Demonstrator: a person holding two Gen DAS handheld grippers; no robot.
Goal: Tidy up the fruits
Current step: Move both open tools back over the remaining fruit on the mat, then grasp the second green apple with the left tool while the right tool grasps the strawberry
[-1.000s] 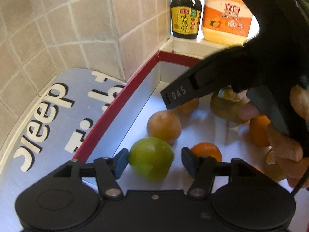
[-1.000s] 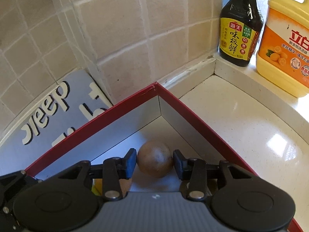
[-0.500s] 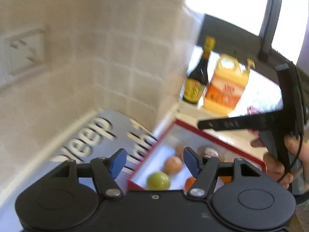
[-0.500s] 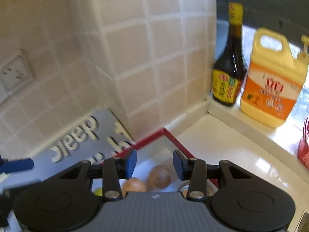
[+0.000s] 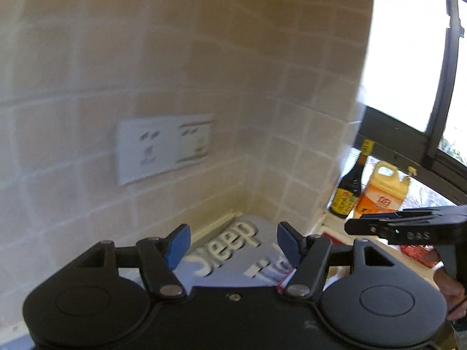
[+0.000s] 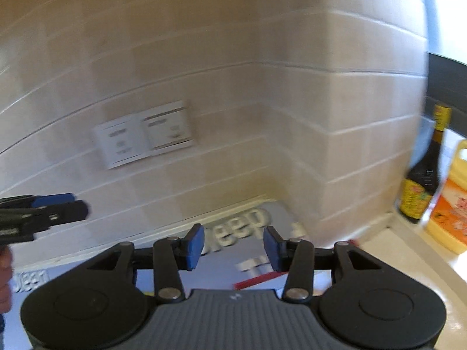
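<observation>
My left gripper (image 5: pixel 233 243) is open and empty, raised high and facing the tiled wall. My right gripper (image 6: pixel 232 246) is open and empty too, also raised. Only a strip of the red-rimmed box (image 6: pixel 256 280) shows below the right gripper, and a sliver of it (image 5: pixel 329 235) shows in the left wrist view. No fruit is in view; the gripper bodies hide the inside of the box. The right gripper shows from the side in the left wrist view (image 5: pixel 405 229), and the left gripper shows at the left edge of the right wrist view (image 6: pixel 38 213).
A grey lid with white "Jeep" lettering (image 5: pixel 233 248) lies beside the box against the wall. A dark sauce bottle (image 5: pixel 350 192) and a yellow-orange jug (image 5: pixel 382 192) stand on the window ledge. A double wall socket (image 5: pixel 163 145) is on the tiles.
Both grippers have lifted up and away from the box, empty. The fruits they hovered over one second ago have dropped out of view. The views are motion-blurred.
</observation>
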